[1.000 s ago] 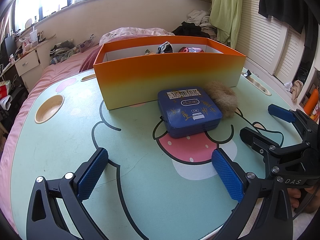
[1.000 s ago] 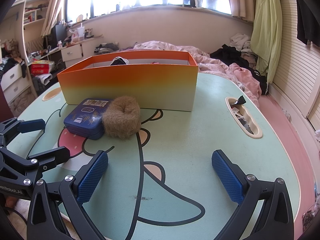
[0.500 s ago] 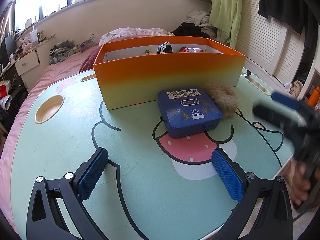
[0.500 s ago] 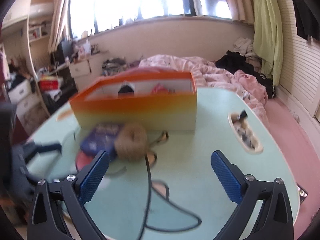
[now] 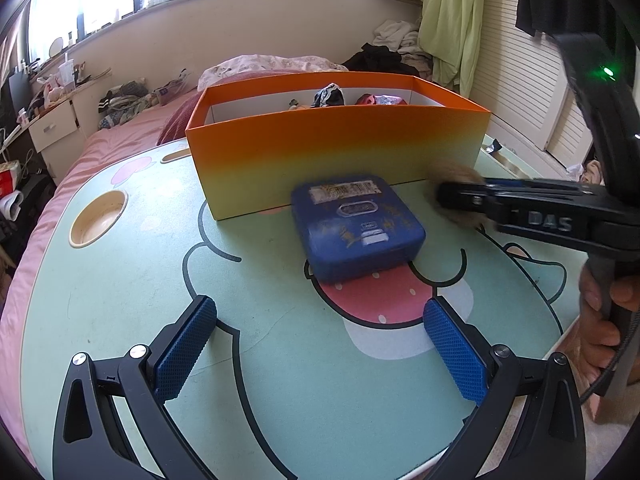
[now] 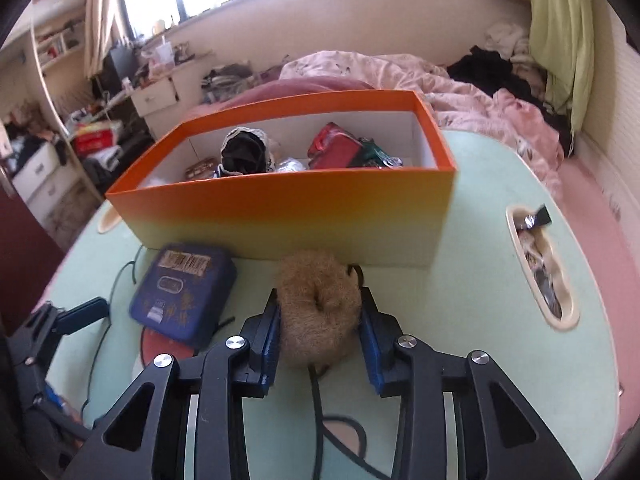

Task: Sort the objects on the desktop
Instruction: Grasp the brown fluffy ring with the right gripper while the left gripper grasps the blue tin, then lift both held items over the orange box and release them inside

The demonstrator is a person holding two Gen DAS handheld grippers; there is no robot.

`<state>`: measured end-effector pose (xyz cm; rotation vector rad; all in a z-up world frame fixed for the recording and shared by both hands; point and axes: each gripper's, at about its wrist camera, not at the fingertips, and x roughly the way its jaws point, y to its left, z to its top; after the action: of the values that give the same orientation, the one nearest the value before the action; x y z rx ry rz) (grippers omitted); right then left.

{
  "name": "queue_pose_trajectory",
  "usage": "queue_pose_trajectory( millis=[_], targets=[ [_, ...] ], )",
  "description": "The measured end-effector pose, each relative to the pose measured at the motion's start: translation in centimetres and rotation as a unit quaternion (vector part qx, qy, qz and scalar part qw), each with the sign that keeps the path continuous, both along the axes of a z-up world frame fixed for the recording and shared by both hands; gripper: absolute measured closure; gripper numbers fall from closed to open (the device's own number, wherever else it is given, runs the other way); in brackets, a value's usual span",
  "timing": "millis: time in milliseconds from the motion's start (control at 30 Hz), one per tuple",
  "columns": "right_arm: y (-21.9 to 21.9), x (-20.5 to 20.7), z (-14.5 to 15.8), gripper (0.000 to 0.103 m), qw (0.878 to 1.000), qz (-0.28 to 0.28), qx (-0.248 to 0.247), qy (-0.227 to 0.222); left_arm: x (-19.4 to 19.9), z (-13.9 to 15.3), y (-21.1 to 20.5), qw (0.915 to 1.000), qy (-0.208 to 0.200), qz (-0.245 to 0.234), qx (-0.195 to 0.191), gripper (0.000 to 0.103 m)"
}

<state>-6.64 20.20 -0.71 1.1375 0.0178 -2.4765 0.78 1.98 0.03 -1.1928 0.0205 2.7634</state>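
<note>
In your left wrist view the right gripper (image 5: 452,200) covers most of the furry brown scrunchie (image 5: 456,170), and both are smeared by motion. The label on the blue case (image 5: 356,226) is too blurred to read. The near wall of the orange box (image 5: 340,152) hides most of what lies inside. In your right wrist view the left gripper (image 6: 80,314) is cut off by the left edge, and the contents of the table's side slot (image 6: 540,268) are too blurred to tell.

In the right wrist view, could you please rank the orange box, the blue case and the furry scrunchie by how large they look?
1. Orange box, clearly the largest.
2. Blue case.
3. Furry scrunchie, though it sits nearer the camera between the right claw's closing pads, so its gap to the case is unsure.
</note>
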Motion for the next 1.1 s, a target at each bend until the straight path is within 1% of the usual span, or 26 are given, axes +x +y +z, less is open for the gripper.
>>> queue_pose_trajectory(
  millis=[33,100,167,233,400,467,533,567,600,667,733,833,900,967,1067,1100],
  targets=[
    [0.4,0.1,0.1,0.07,1.0,-0.001,-0.005,0.005,0.0,0.0,0.0,1.0,0.0,-0.001,0.0,0.0],
    [1.1,0.8,0.4,0.07,0.999,-0.007,-0.007,0.03,0.0,0.1,0.0,1.0,-0.003,-0.004,-0.001,0.0],
    [1.4,1.7,0.4,0.07,0.999,-0.011,0.001,0.051,-0.3,0.2,0.1,0.9999,-0.01,-0.013,0.0,0.0],
    [1.7,2.5,0.6,0.07,0.997,-0.018,0.008,0.07,-0.9,0.7,0.4,0.9997,-0.015,-0.019,0.01,0.0],
    [2.1,4.3,1.4,0.07,0.992,-0.04,0.037,0.11,-3.8,2.0,0.8,0.9985,-0.021,0.004,0.05,0.0],
    [2.2,4.9,1.7,0.07,0.99,-0.046,0.045,0.125,-5.1,2.0,1.3,0.9986,-0.027,0.005,0.045,0.001],
    [2.3,5.4,1.9,0.07,0.989,-0.047,0.049,0.135,-5.9,1.5,1.9,0.9991,-0.034,0.0,0.025,0.017],
    [2.3,5.6,2.0,0.07,0.988,-0.048,0.051,0.138,-6.2,0.9,2.2,0.9988,-0.048,-0.002,0.012,0.031],
    [2.2,5.8,2.1,0.07,0.987,-0.047,0.053,0.142,-6.0,1.0,2.3,0.9993,-0.037,-0.003,0.002,0.037],
    [2.1,5.9,2.1,0.07,0.987,-0.046,0.052,0.142,-5.4,1.0,2.2,0.9991,-0.036,-0.021,0.009,0.037],
    [2.1,5.8,2.0,0.07,0.988,-0.045,0.05,0.141,-4.8,1.1,1.8,0.9988,-0.035,-0.029,0.015,0.037],
    [2.1,5.6,1.8,0.07,0.989,-0.045,0.043,0.137,-3.7,1.7,0.5,0.9984,-0.021,-0.031,0.043,0.037],
    [2.0,5.6,1.9,0.07,0.989,-0.044,0.036,0.136,-2.9,2.7,-0.5,0.9976,-0.006,-0.028,0.062,0.037],
    [1.8,5.6,2.3,0.07,0.989,-0.044,0.028,0.139,-2.4,4.3,-1.2,0.9971,0.016,-0.024,0.071,0.037],
    [1.5,5.0,4.0,0.07,0.987,-0.043,0.006,0.156,-2.3,7.5,-2.0,0.995,0.06,-0.017,0.078,0.037],
    [1.2,4.4,5.1,0.07,0.986,-0.042,-0.002,0.163,-2.6,8.3,-2.1,0.9944,0.069,-0.014,0.079,0.037]
  ],
)
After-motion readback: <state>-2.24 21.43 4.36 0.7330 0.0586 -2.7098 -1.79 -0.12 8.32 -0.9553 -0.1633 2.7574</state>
